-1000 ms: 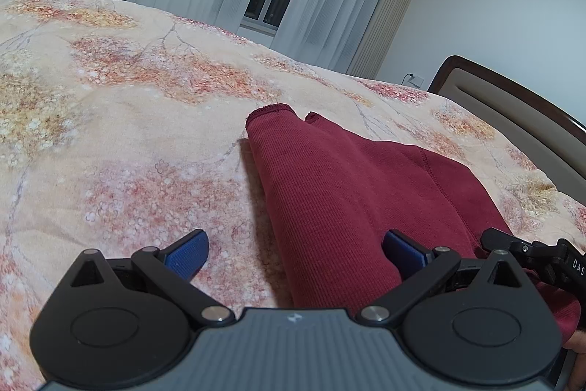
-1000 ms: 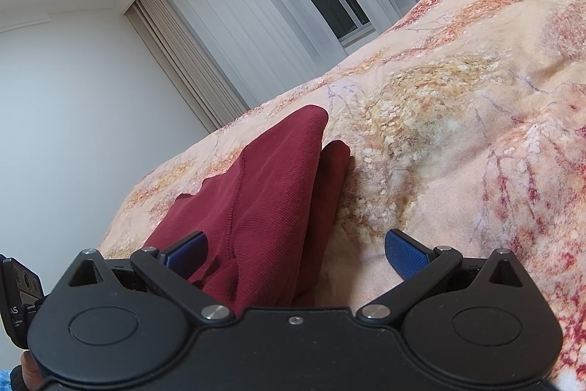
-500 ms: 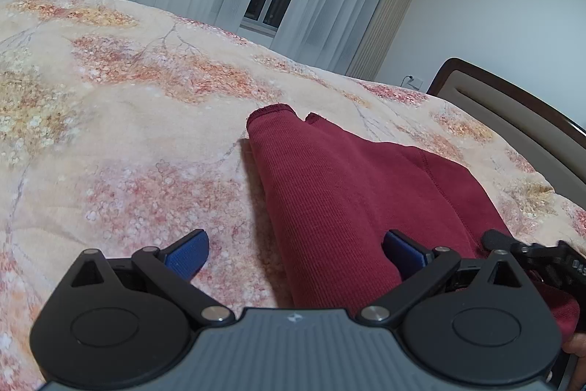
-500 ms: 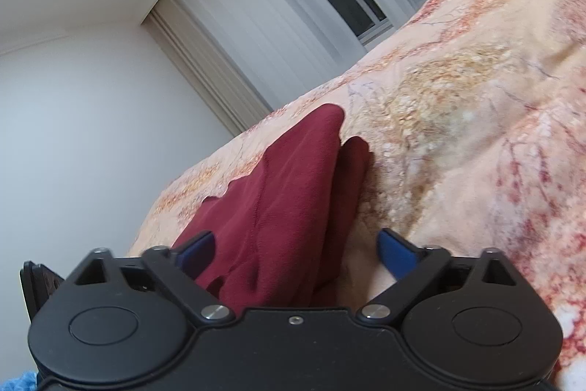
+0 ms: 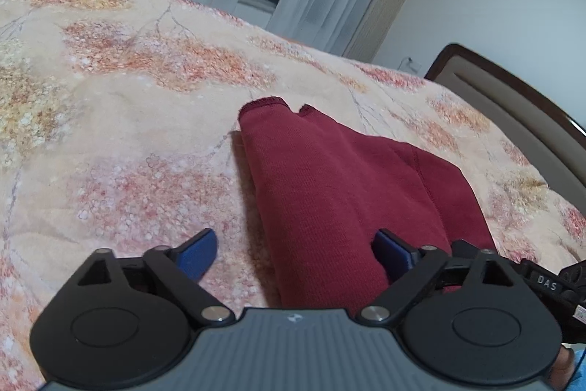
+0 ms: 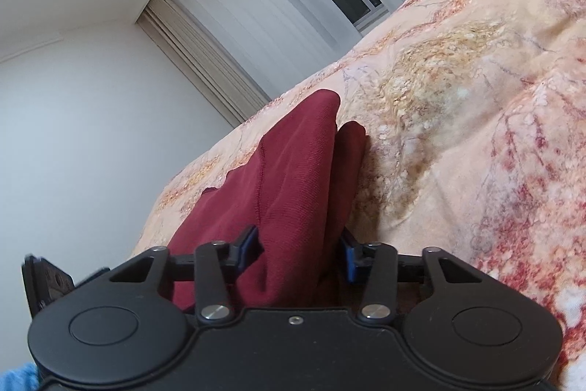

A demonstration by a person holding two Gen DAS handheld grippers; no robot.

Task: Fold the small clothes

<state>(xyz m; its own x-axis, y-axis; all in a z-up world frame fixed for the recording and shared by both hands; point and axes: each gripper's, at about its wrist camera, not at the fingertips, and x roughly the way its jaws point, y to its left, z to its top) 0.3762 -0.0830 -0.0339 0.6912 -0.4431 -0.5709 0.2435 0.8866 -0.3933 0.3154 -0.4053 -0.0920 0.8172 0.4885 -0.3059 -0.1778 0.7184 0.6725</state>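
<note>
right hand-held gripper pinching maroon garment, apparently gripped | left hand-held gripper wide open, astride its edge

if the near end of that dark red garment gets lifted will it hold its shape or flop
Likely flop: the dark red garment is soft ribbed knit, folded in loose layers on the floral bedspread. The layers may slide apart, since the right gripper seems to pinch only one bunched edge.

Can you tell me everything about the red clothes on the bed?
The red clothes are one dark red garment of fine ribbed knit, with a stitched seam. It lies folded lengthwise on the flowery blanket, two narrow hemmed ends pointing toward the window. The right claw is shut on its near end, bunching the cloth. The left claw is open over its near left edge.
</note>
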